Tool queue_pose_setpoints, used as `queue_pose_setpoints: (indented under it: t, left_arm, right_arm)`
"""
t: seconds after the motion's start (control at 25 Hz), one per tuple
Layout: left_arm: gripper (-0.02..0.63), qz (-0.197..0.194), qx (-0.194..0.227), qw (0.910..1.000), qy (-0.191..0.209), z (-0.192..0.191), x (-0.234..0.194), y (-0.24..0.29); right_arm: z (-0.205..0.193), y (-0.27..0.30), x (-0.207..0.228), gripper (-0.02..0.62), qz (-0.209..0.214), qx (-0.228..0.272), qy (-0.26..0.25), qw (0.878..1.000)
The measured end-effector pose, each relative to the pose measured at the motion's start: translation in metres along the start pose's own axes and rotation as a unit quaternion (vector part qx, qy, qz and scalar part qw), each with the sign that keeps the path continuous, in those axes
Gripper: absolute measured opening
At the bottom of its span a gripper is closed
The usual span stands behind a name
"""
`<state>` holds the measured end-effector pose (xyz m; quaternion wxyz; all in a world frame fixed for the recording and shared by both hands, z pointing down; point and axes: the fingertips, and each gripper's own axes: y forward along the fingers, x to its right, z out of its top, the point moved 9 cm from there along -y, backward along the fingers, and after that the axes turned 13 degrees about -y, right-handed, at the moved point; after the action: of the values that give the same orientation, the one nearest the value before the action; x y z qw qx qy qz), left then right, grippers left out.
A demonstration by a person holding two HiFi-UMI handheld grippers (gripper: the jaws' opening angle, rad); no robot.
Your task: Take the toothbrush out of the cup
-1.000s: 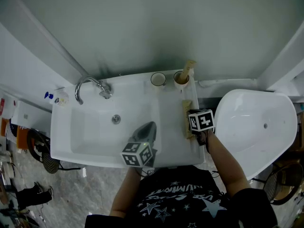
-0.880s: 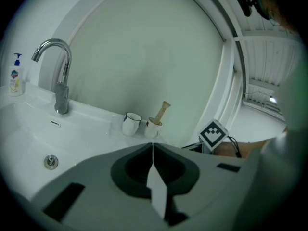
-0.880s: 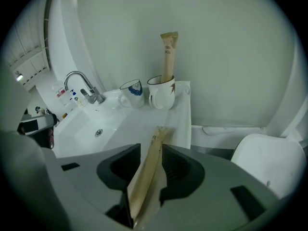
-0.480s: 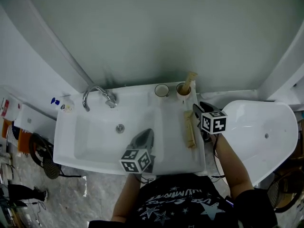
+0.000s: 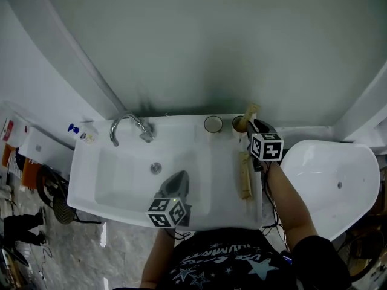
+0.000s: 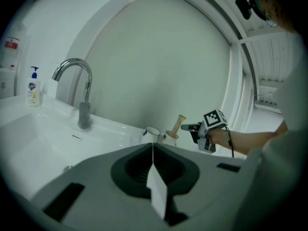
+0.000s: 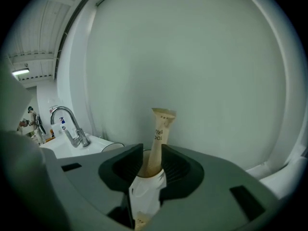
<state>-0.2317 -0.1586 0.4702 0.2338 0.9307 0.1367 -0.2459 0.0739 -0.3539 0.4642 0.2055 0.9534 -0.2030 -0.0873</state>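
Now toothbrush [image 7: 161,124] between closing right tongs [image 7: 152,149]

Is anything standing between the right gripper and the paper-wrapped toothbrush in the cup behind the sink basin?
Nothing visible does. The tan paper-wrapped toothbrush stands between the jaws of the right gripper, which have just been closing around it. The white mug sits left of its pale cup, out of the way.
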Motion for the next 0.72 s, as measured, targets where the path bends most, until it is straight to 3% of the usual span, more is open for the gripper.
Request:
queue_pose_setpoints:
  t: [0.16,0.36,0.48,0.72]
  left_arm:
    - [0.018,0.006,0.002,1.0000,-0.002,0.004,-0.006,0.005]
    - [0.018,0.008,-0.001,1.0000,-0.004,0.007,-0.012,0.010]
    - [0.018,0.010,-0.003,0.9999,-0.006,0.008,-0.015,0.013]
    - [0.018,0.007,-0.008,0.9999,-0.007,0.008,-0.017,0.018]
  right_arm:
    - [-0.004,0.017,-0.001,0.150,-0.014,-0.016,0.002,1.000]
    - [-0.008,0.031,-0.001,0.147,-0.029,-0.026,-0.002,0.999]
    - [-0.006,0.032,-0.001,0.076,-0.041,-0.028,-0.010,0.999]
    - [-0.007,0.035,-0.001,0.044,-0.037,-0.032,-0.006,0.999]
